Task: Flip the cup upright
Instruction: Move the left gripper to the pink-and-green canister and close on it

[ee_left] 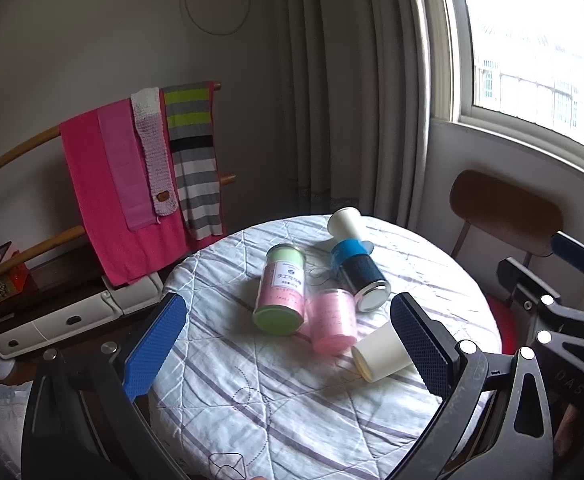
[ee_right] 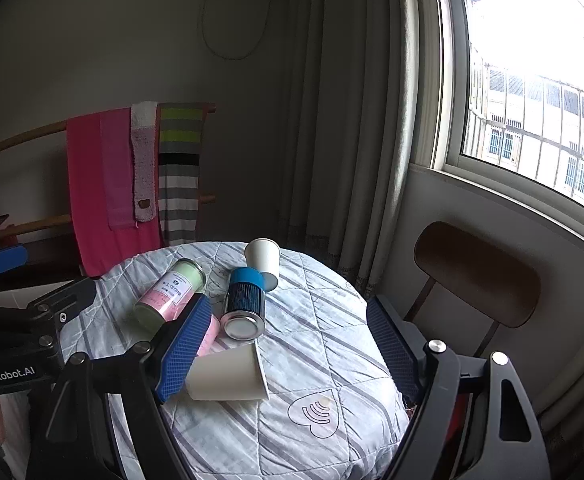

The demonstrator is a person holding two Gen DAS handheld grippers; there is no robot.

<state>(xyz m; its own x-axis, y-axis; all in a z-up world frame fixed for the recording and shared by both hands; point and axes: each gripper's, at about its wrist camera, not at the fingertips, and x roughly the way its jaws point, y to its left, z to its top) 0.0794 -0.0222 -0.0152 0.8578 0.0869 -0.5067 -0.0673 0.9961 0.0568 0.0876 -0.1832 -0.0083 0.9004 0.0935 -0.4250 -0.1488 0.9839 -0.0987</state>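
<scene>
Right wrist view gives the best look: the paper cup (ee_right: 228, 374) lies on its side at the near part of the counter (ee_right: 332, 340), mouth rim turned toward the right, closed base toward the left, just beside the left blue pad of the right gripper (ee_right: 288, 346). Its jaws stand wide apart, holding nothing. And the left gripper (ee_left: 288, 344), same story from its own camera: jaws spread, nothing between them, the cup (ee_left: 384, 354) down by its right pad.

Plain cream-white cup, tapered, thin rolled lip, no print that I can see. It looks feather-light and soft-walled, so I'd judge a hard squeeze would crease it, and being round it could roll off at a nudge. Best hold, to my eye, is across the mid-wall with a gentle pinch, clear of the flimsy open rim.

Crowded neighbours, mind: a pink jar (ee_right: 208, 332) touching or nearly touching it, a blue tin (ee_right: 244, 300) just behind, a green-lidded jar (ee_right: 170, 290), and a second cup (ee_right: 264, 260) farther back.
</scene>
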